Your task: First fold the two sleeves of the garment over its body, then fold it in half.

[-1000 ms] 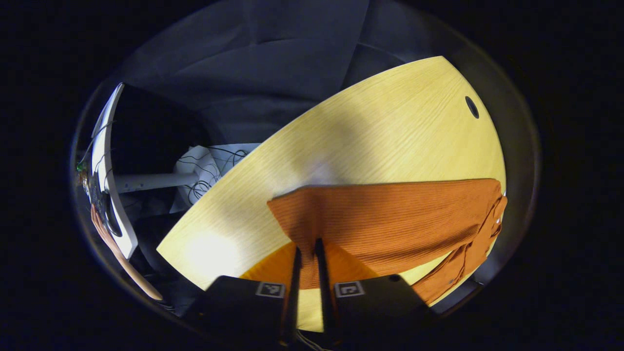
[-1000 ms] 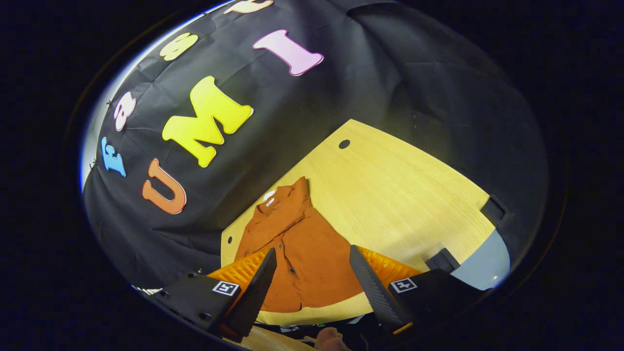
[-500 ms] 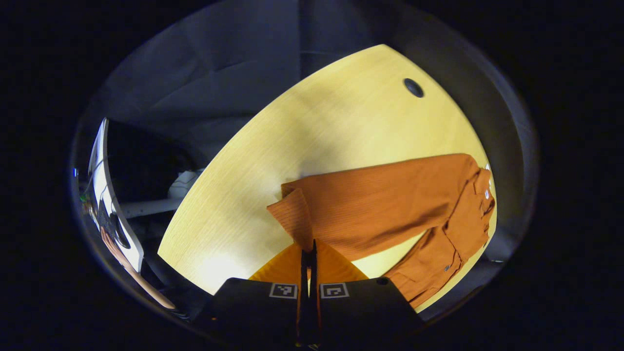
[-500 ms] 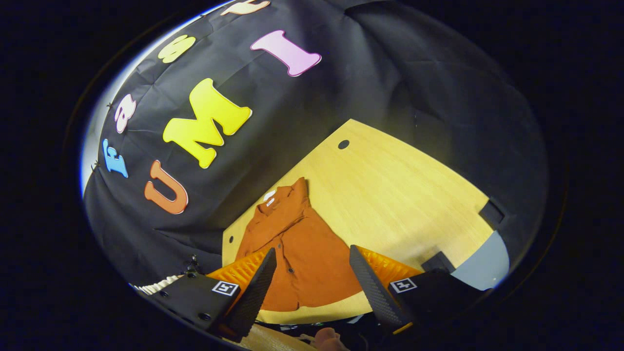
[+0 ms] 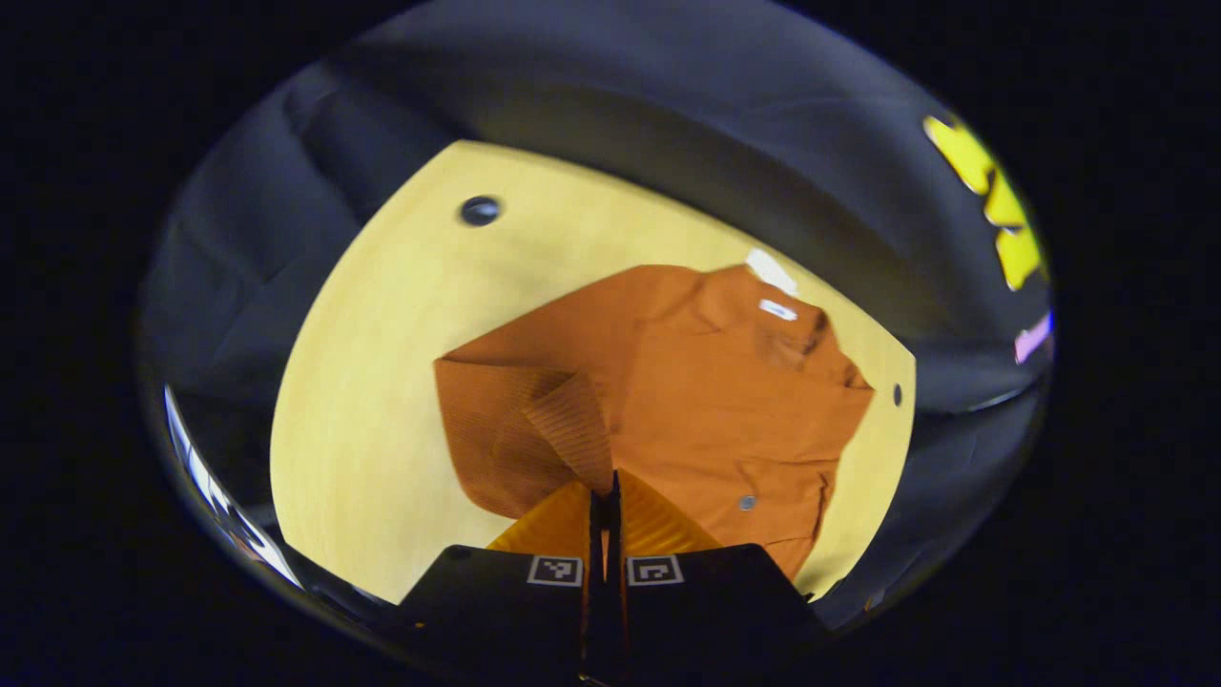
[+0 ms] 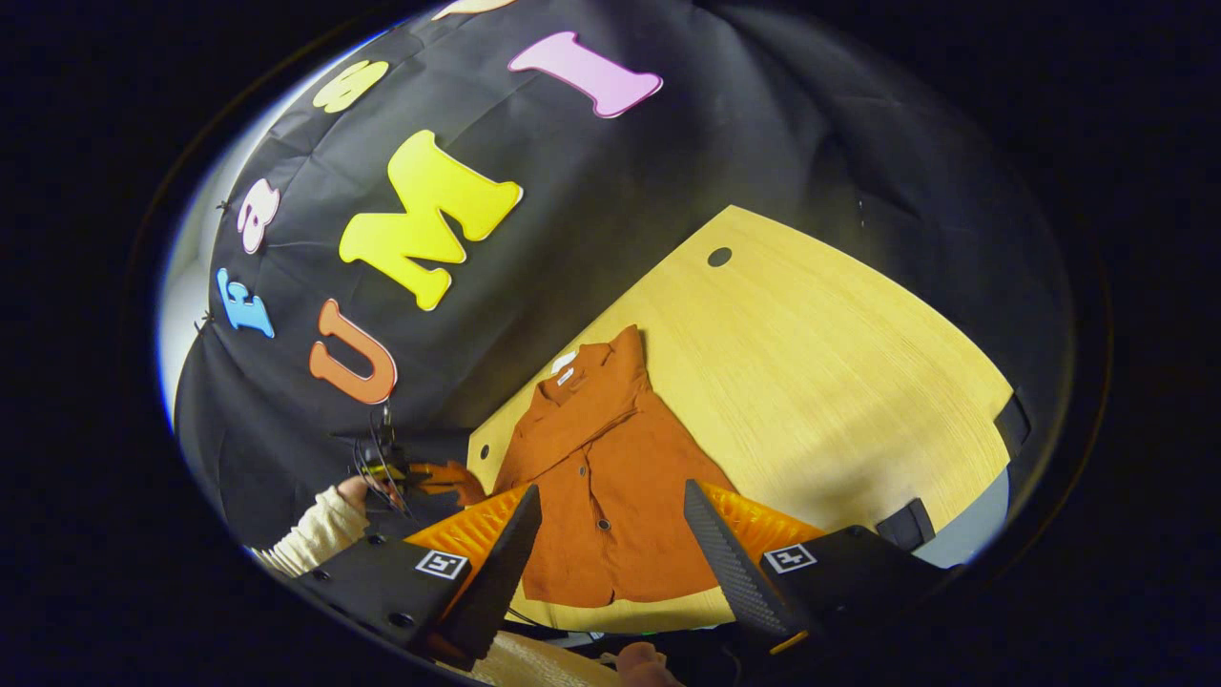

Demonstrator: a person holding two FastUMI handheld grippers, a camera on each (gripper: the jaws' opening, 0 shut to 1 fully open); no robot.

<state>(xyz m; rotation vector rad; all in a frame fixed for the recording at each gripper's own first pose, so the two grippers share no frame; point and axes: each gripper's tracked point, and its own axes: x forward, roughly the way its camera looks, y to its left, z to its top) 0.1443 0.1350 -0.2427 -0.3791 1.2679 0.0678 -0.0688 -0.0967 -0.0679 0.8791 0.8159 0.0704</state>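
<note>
Now, in the left gripper view, the left gripper (image 5: 604,501) stands clenched on the ribbed cuff of an orange button shirt's sleeve (image 5: 570,429), both fingers pinching the cloth. A second ago that sleeve stretched out sideways across the wooden table (image 5: 382,315) ahead of the fingers; it has since swung round and doubled back, so the shirt (image 5: 706,382) now lies straight ahead with the sleeve rising from it toward the fingertips. That suggests the first sleeve fold is under way, not yet laid down. The shirt lies face up, collar at the far end near the table's edge, one button visible just ahead and to the right of the fingers, its body smooth with soft creases near the collar.

In the right gripper view, the right gripper (image 6: 610,539) hangs released, jaws wide apart and holding nothing, with the shirt (image 6: 610,477) directly ahead between its fingers, collar farthest away. To its left a person's hand (image 6: 358,493), in a pale knit sleeve (image 6: 310,534), has come into sight holding the other gripper.
</note>
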